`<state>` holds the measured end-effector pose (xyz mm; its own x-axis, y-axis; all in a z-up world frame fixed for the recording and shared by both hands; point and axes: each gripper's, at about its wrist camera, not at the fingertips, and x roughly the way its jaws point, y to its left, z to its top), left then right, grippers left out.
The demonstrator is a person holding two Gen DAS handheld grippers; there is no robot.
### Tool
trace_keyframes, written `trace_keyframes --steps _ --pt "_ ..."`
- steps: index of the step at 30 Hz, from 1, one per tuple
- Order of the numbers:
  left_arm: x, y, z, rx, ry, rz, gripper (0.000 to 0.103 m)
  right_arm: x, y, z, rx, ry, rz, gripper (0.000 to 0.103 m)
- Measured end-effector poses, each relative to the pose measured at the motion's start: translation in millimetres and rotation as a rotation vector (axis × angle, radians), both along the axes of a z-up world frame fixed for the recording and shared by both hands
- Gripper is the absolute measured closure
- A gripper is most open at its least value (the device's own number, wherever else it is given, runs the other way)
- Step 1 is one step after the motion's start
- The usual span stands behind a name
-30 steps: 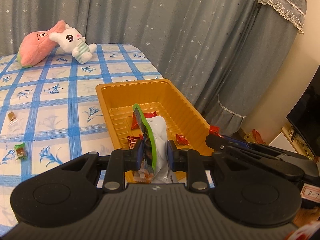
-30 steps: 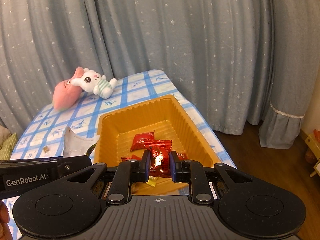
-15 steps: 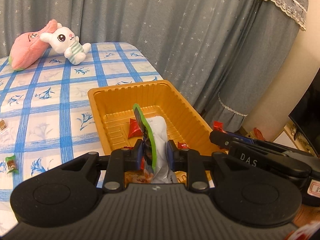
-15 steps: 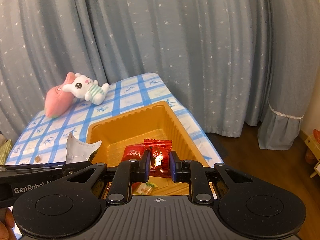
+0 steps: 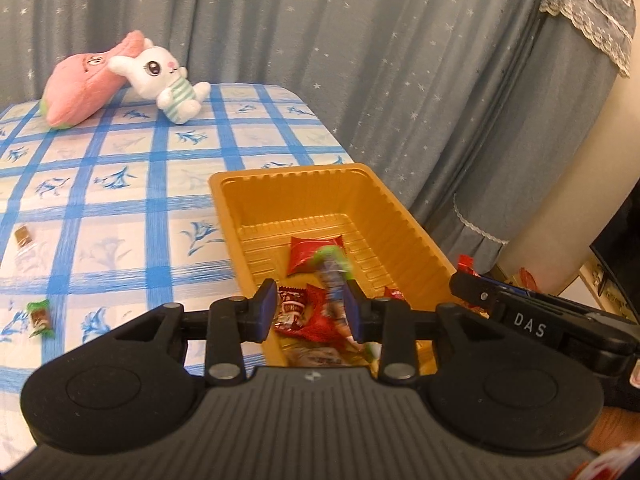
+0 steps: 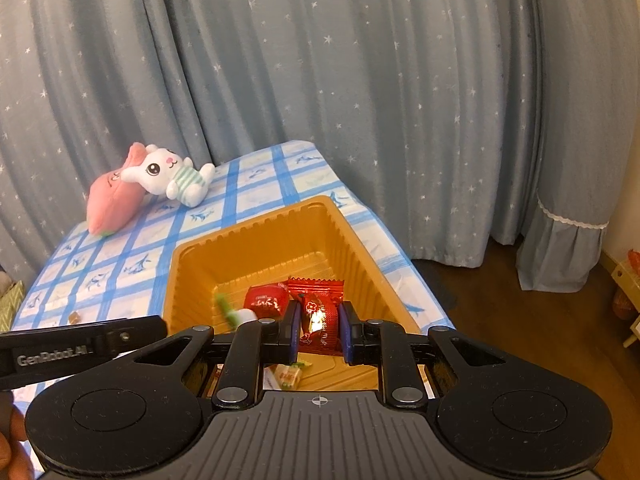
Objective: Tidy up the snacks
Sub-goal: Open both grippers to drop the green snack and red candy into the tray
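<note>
Left gripper [image 5: 310, 310] jaws stand wide; a blurred green-edged white snack packet [image 5: 334, 280] sits between them, over the ribbed orange plastic tray [image 5: 404, 220]. Right gripper [image 6: 319, 330] jaws clamp a shiny red foil candy wrapper [image 6: 318, 318] above that tray on the blue-checked tablecloth [image 5: 120, 200]

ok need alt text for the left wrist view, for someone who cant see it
The left gripper is open above a yellow tray of red snack packets, and a blurred green-edged packet sits between its fingers, apparently dropping. Two small candies lie on the blue-checked tablecloth; plush toys sit at the far edge.
</note>
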<state>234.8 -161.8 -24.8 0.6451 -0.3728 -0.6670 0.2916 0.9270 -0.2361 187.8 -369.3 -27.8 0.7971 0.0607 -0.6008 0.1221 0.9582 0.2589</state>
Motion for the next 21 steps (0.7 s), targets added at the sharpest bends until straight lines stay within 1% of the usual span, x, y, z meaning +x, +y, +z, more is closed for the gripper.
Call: trace_keyframes --steps 11,15,16,17,18,19,21 --pt "-11 27 6 -0.029 -0.004 0.051 0.070 7 9 5 0.002 -0.015 0.032 0.083" --pt "-13 35 6 -0.029 -0.006 0.065 0.069 15 9 4 0.047 -0.022 0.061 0.082" --pt "-15 37 7 -0.028 -0.006 0.069 0.069 16 8 4 0.062 -0.022 0.064 0.078" --pt "-17 40 7 -0.027 -0.006 0.074 0.067 16 7 4 0.071 -0.024 0.059 0.070" --pt "-18 42 7 -0.026 -0.005 0.078 0.065 15 6 4 0.076 -0.030 0.049 0.047" --pt "-20 45 6 -0.025 -0.006 0.082 0.064 13 4 5 0.081 -0.040 0.036 0.040" --pt "-24 51 6 -0.018 -0.007 0.092 0.059 9 2 6 0.086 -0.044 0.023 0.040"
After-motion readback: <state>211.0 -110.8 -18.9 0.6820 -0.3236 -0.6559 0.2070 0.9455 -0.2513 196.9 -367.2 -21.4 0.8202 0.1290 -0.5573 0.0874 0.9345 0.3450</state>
